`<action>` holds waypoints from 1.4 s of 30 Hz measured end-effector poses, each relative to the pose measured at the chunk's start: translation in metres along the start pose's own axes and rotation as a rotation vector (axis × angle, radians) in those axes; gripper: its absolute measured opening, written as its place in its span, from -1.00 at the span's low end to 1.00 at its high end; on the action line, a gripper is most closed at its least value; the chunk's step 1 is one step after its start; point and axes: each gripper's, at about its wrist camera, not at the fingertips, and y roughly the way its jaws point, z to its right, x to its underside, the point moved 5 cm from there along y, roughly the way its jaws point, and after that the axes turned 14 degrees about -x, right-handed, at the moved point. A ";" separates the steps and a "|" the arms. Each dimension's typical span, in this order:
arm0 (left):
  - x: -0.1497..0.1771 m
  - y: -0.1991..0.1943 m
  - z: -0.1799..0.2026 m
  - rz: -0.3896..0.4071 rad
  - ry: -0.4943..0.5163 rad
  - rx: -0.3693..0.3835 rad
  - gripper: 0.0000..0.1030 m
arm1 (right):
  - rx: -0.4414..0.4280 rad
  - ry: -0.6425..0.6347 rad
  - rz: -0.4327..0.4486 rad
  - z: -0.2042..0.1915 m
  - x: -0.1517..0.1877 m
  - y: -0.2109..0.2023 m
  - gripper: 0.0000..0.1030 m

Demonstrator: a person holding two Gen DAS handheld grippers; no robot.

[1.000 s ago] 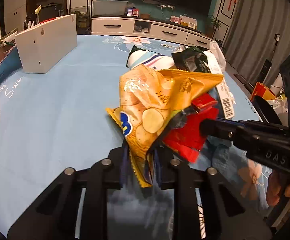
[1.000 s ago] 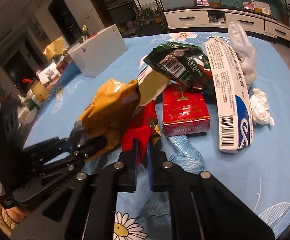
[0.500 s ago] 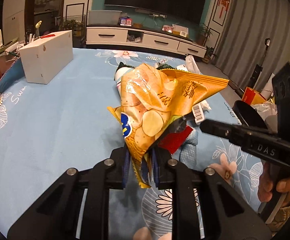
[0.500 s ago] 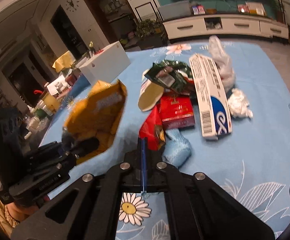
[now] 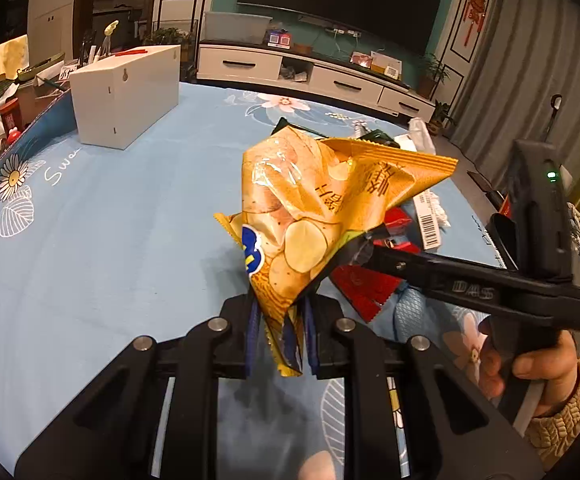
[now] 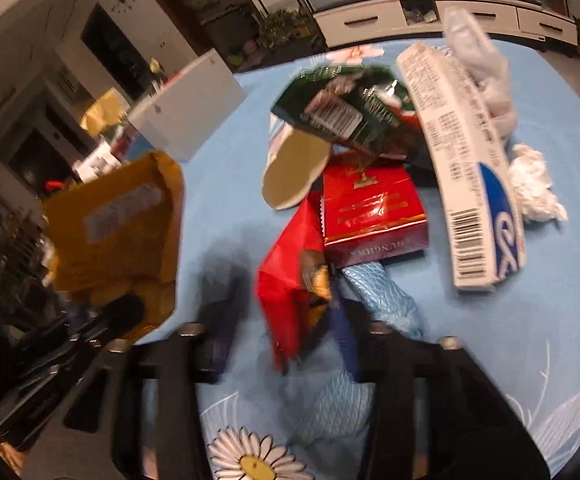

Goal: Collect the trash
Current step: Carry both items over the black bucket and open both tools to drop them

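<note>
Blue floral tablecloth (image 5: 110,240) w/ one white box (image 5: 126,96). Left gripper (image 5: 280,334) pinches one yellow chip bag (image 5: 310,216), lifted off cloth. Right gripper (image 6: 282,328), jaws opening, straddles one red wrapper (image 6: 286,280), pads apart from it. Only right wrist view shows red carton (image 6: 372,210), toothpaste box (image 6: 462,160), green bag (image 6: 346,114), tissue wad (image 6: 532,186).

Chip bag (image 5: 322,216) hung above table (image 5: 110,240), box (image 5: 124,94) behind-left; cigarette pack (image 6: 372,212) lay between wrapper (image 6: 290,280) and toothpaste carton (image 6: 462,160), tissue (image 6: 534,184) right of carton.
</note>
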 end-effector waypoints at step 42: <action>-0.032 -0.052 0.284 0.118 0.402 0.299 -0.61 | 0.237 0.225 0.574 0.124 0.068 -0.314 -0.71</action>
